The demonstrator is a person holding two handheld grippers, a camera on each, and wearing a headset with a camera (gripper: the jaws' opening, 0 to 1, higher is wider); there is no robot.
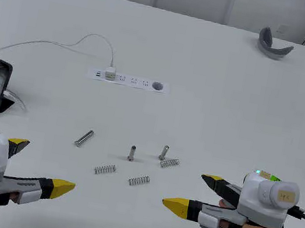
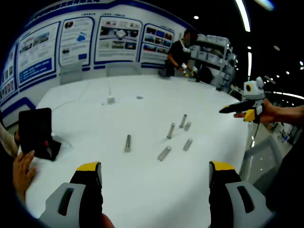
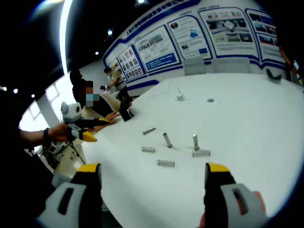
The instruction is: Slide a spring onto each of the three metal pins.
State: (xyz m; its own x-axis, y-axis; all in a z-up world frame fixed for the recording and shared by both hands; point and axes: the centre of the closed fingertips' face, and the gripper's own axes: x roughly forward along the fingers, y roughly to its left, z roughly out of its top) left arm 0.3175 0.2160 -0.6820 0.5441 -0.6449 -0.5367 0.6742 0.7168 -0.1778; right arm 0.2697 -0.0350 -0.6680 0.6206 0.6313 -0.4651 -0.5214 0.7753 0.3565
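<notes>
The three springs lie loose on the white bench (image 1: 231,104), in the open ground between and a little ahead of the two tongs. The left spring (image 1: 105,169) is nearer the left tongs (image 1: 43,165), the middle spring (image 1: 139,180) sits roughly halfway between the two tongs, and the right spring (image 1: 170,162) is ahead of the right tongs (image 1: 192,191). The right spring lies at the foot of the right pin (image 1: 164,152), touching it or just beside it; I cannot tell which.

They look like thin wire coils, so they are probably very light, quick to roll, and likely to squirt out if pinched hard. A gentle hold across the coils near one end would leave the bore open for threading.

Just past the springs, the centre pin (image 1: 132,153) and the right pin stand upright. The lying pin (image 1: 84,138) rests on its side ahead of the left tongs. All three look stiff, smooth and small. The standing two would likely topple at a nudge and need steadying low on the shaft, and the third would first have to be stood up or held.

Both tongs are spread apart and hold nothing. Far beyond them, a power strip (image 1: 129,80) lies on the bench.
</notes>
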